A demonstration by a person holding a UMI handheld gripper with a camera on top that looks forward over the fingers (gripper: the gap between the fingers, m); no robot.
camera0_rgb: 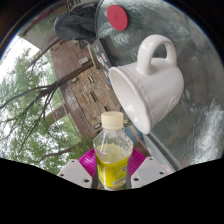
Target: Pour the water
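My gripper (113,165) is shut on a small clear bottle (113,150) of yellow liquid with a pale cap. The magenta pads (88,160) press on both its sides. A white mug (149,84) with its handle turned away from me stands just beyond the bottle and a little to the right. It appears tilted in the view, and its inside is not visible.
The table (40,90) is covered with a cloth printed with trees and a wooden cabin. A red round lid (117,16) lies farther back, next to a dark object (78,22).
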